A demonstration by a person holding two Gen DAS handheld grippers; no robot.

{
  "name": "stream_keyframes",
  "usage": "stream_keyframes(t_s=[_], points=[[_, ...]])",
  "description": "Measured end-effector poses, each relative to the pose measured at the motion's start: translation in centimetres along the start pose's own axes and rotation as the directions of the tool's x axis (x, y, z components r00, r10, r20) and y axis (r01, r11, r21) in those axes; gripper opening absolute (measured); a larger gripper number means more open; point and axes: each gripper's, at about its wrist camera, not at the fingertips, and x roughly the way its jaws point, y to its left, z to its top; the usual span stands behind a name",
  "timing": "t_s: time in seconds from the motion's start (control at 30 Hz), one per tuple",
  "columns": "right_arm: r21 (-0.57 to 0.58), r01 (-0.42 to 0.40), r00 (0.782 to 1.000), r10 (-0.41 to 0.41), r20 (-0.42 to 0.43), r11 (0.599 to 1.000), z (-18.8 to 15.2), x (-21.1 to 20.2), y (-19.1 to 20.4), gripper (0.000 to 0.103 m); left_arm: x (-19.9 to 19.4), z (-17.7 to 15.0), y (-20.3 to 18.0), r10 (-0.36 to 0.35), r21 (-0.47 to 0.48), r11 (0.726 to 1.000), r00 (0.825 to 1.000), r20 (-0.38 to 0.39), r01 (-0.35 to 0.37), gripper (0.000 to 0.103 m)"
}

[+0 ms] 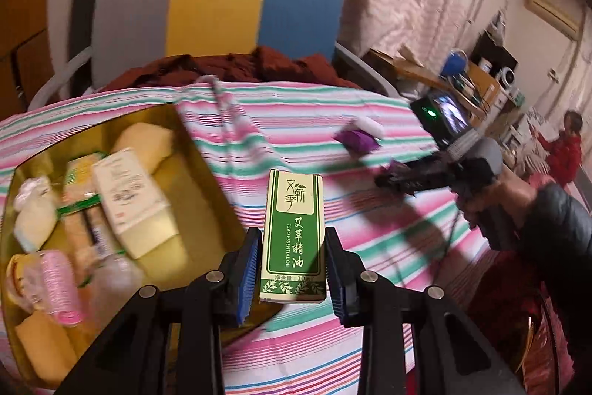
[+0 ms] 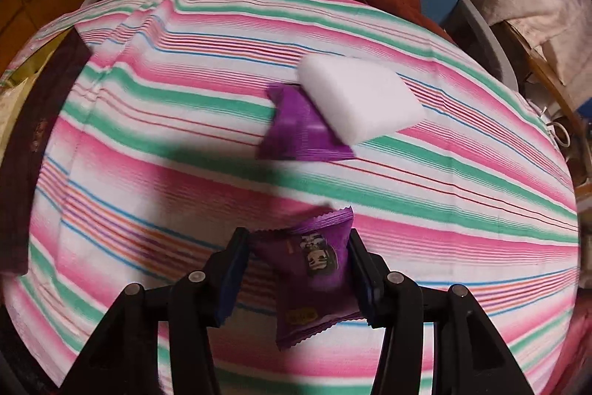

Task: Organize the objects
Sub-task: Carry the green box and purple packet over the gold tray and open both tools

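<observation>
My left gripper has its fingers on both sides of a tall green and white essential oil box. The box stands up straight between them, its long side running up and away from me, its top far from the fingers. I can read the words on its front. The fingers look like they press its two narrow sides, but a thin gap may show on the left, so I think the hold is light.

My right gripper pinches a purple snack packet. The packet is tilted, with its long side going from the zigzag edge far from the fingers down to the zigzag edge near me.

Left of my left fingers is the gold tin box, already full of bottles and little packs. Far in front of my right fingers, a second purple packet lies on the striped cloth over the table, with a white foam block resting on its edge.

What could go wrong? The oil box is tall, so it could tip or slip if I swing it fast. The packet is soft and shiny and could slide out. The tin is crowded, so things could land crooked.
</observation>
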Motion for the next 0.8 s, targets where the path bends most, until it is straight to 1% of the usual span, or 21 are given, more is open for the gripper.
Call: stream_keyframes(t_s=[0.07, 0.17, 0.23, 0.3, 0.4, 0.5, 0.57, 0.6, 0.7, 0.8], points=[[-0.002, -0.004, 1.000, 0.004, 0.022, 1.000, 0.0, -1.2, 1.0, 0.052, -0.7, 0.0, 1.4, 0.020, -0.029, 0.999, 1.000, 0.018, -0.020, 0.033], [-0.006, -0.051, 0.996, 0.051, 0.072, 0.999, 0.1, -3.1, 2.6, 0.052, -1.5, 0.1, 3.9, 0.067, -0.079, 0.995, 0.997, 0.040, -0.063, 0.033], [-0.033, -0.067, 0.992, 0.071, 0.106, 0.997, 0.3, -4.6, 4.6, 0.052, -2.0, 0.1, 5.4, 0.094, -0.114, 0.990, 0.994, 0.049, -0.088, 0.033], [-0.060, -0.094, 0.986, 0.101, 0.136, 0.994, 0.2, -6.1, 6.5, 0.052, -2.6, 0.1, 6.6, 0.140, -0.132, 0.983, 0.988, 0.065, -0.131, 0.033], [-0.090, -0.139, 0.970, 0.154, 0.188, 0.986, 0.4, -8.2, 9.4, 0.052, -3.5, -0.1, 8.3, 0.194, -0.165, 0.970, 0.978, 0.083, -0.178, 0.033], [-0.113, -0.197, 0.948, 0.218, 0.233, 0.974, 0.3, -9.7, 12.5, 0.052, -4.3, -0.4, 9.6, 0.248, -0.181, 0.957, 0.964, 0.096, -0.228, 0.033], [-0.120, -0.237, 0.932, 0.261, 0.253, 0.964, 0.0, -10.5, 14.4, 0.052, -4.8, -0.7, 10.3, 0.291, -0.187, 0.945, 0.951, 0.105, -0.268, 0.033], [-0.123, -0.247, 0.927, 0.271, 0.261, 0.961, 0.1, -10.6, 15.2, 0.052, -5.1, -0.8, 10.6, 0.318, -0.187, 0.937, 0.942, 0.111, -0.294, 0.033], [-0.135, -0.287, 0.903, 0.315, 0.291, 0.948, 0.0, -11.4, 18.1, 0.052, -5.5, -1.0, 11.4, 0.359, -0.189, 0.923, 0.926, 0.116, -0.334, 0.033], [-0.146, -0.298, 0.890, 0.330, 0.315, 0.943, 0.0, -11.4, 20.5, 0.052, -5.7, -1.0, 12.1, 0.378, -0.205, 0.914, 0.919, 0.117, -0.350, 0.033]])
